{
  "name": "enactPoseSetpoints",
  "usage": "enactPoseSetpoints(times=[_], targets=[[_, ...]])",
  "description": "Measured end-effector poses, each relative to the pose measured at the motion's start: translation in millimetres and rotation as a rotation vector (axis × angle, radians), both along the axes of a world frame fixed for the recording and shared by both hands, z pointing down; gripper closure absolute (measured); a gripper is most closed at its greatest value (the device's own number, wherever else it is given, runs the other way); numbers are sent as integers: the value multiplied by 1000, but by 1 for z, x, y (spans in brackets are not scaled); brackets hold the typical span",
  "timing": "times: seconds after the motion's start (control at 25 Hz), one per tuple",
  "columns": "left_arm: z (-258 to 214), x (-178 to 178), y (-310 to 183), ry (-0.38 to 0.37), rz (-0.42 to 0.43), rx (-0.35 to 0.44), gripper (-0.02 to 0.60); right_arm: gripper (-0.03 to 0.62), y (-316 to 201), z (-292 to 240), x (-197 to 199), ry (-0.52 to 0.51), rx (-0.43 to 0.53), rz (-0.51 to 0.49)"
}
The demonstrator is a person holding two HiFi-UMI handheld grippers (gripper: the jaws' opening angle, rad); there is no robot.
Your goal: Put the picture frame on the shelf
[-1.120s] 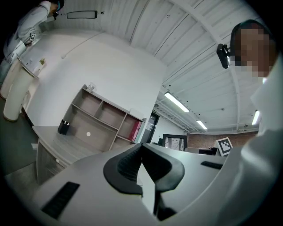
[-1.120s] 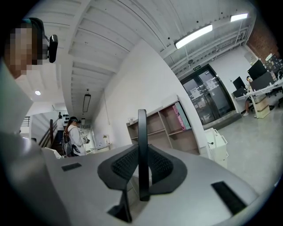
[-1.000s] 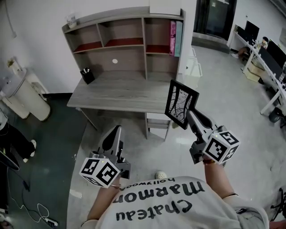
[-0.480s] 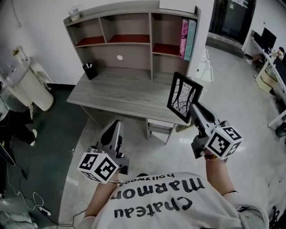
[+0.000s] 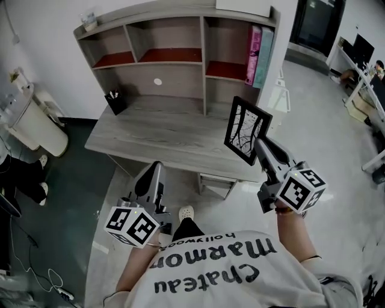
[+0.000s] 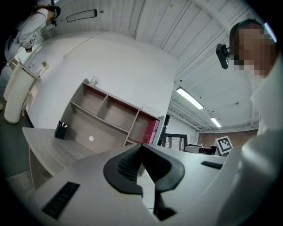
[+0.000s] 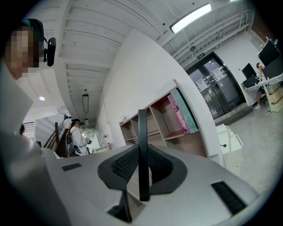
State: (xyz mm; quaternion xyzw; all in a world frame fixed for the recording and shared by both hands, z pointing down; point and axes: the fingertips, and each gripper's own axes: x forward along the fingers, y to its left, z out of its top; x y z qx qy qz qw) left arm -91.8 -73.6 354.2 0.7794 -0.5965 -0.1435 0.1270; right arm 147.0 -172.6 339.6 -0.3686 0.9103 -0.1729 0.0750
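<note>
In the right gripper view we see the picture frame (image 7: 142,150) only edge-on, so its front is hidden there. In the head view, the right hand-held gripper (image 5: 258,144) covers the frame's lower corner, and the frame itself blocks part of the counter (image 5: 150,129) near its right edge. What stands in the dark holder (image 5: 115,102) near the counter's back left corner is too small for us to tell. So is the little clear thing (image 5: 89,21) on the top left corner of the shelf (image 5: 201,60). The white box (image 5: 243,6) on the shelf top is cut off by the picture's upper edge, and the white bin (image 5: 33,126) by its left edge.
</note>
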Motion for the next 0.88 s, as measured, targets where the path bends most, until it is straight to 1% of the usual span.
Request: enactPoseSetpoints(times=[0.24, 0.44, 0.64, 0.88], targets=[[-6, -28, -70, 19, 58, -15, 565, 525, -52, -7, -21, 6, -9, 66], [-24, -58, -132, 6, 121, -6, 565, 525, -103, -22, -49, -1, -6, 122], [-32, -78, -170, -5, 153, 13, 565, 525, -133, -28, -61, -13, 16, 170], [-39, -113, -214, -2, 189, 21, 565, 525, -176, -42, -80, -12, 45, 249]])
